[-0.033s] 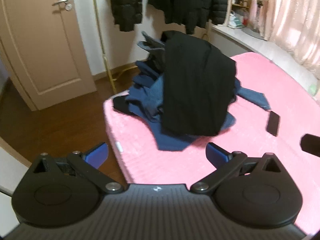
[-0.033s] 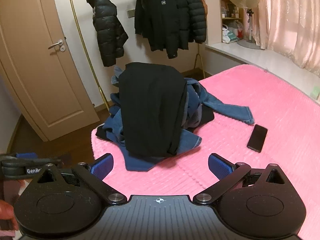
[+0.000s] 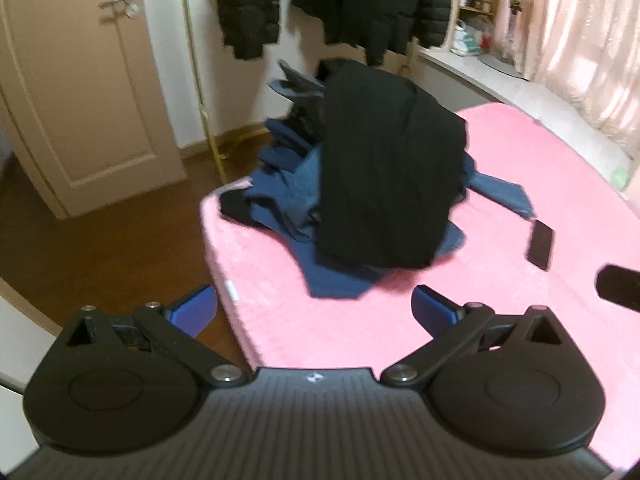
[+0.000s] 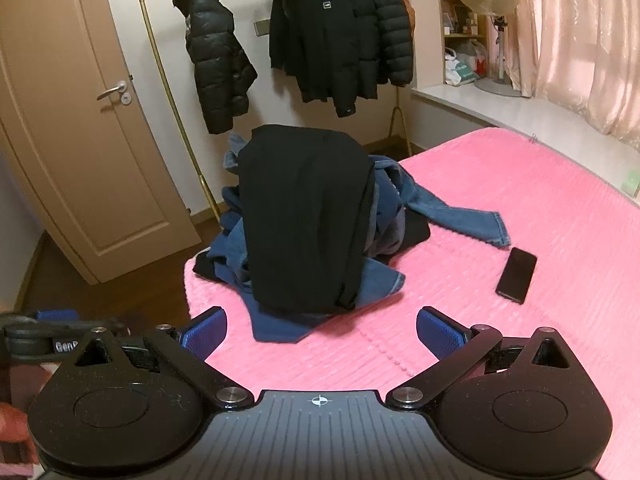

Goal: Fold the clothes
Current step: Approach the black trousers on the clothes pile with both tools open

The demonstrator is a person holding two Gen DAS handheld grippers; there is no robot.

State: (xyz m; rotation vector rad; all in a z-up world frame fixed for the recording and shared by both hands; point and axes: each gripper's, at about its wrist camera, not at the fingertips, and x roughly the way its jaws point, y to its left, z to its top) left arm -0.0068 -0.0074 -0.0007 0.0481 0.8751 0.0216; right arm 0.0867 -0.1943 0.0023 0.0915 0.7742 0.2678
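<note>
Straight ahead of both your tools sits the pile of clothes (image 4: 312, 232), heaped on the near-left corner of the pink bed (image 4: 520, 208), with a black garment (image 4: 304, 216) draped over the top and denim (image 4: 460, 216) spilling out beneath it. Its long axis runs away from you, near hem toward you. Your right hand-held gripper (image 4: 320, 332) has its blue pads spread wide and holds nothing; the black garment's hem lies just beyond it, almost centred. Your left hand-held gripper (image 3: 314, 308) is likewise spread and empty, with the pile ahead and slightly right, so neither looks clearly nearer. A phone (image 4: 516, 274) lies on the bed to the right, apart from the pile. Readable writing: "Gen", cut off, on the left tool's strap in the right view; the small jacket (image 4: 340, 32) label is illegible.
</note>
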